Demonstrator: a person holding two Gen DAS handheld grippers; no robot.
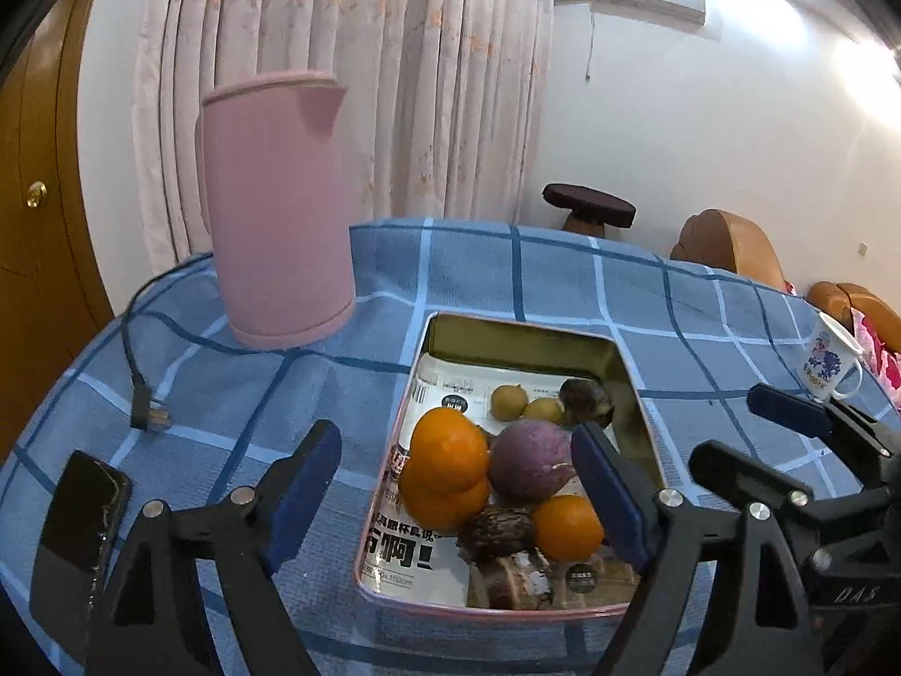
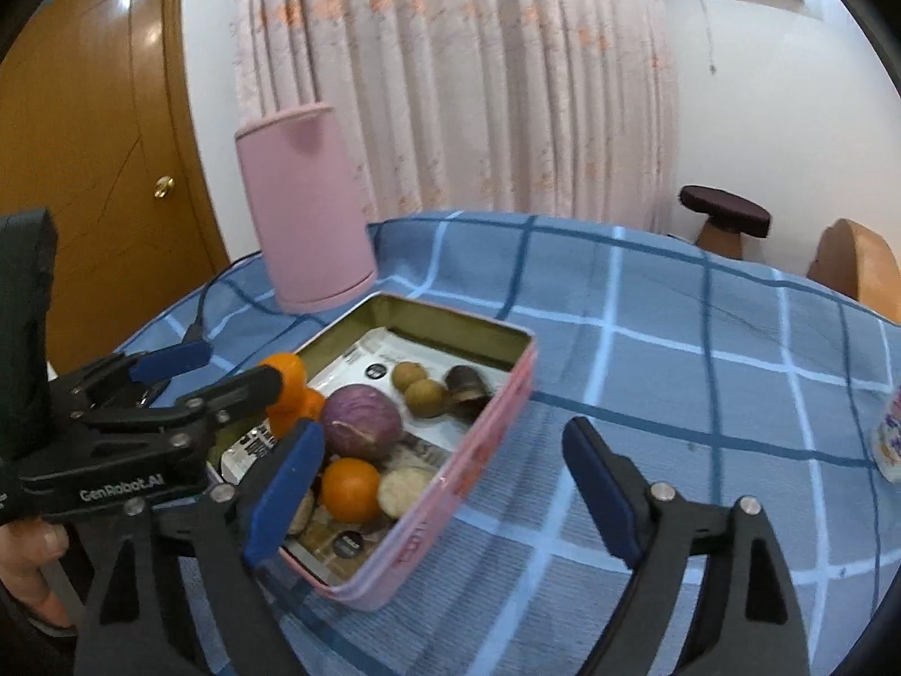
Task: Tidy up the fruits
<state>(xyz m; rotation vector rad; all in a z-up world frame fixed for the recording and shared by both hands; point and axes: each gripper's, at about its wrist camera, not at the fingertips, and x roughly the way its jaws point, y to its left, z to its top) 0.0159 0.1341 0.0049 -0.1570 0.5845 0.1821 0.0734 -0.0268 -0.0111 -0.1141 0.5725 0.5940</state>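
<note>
Low in both frames, your left gripper [image 1: 456, 490] and right gripper [image 2: 445, 490] hang with jaws spread and empty, likely released so the fruit stays put. Mid-frame, the pink tin [image 2: 478, 428] on the checked worktop [image 2: 704, 394] corrals everything: oranges [image 1: 450, 450], a purple fruit [image 1: 529, 462], two small yellow-green fruits [image 1: 509, 401] and dark ones at its far corner. In the upper left, the pink kettle [image 1: 279, 214] stands clear, unplugged.

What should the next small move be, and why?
Probably draw both grippers back from the pink rectangular tin. The oranges, the purple round fruit and the small ones already lie inside it, and both pairs of jaws stand open and empty.
</note>
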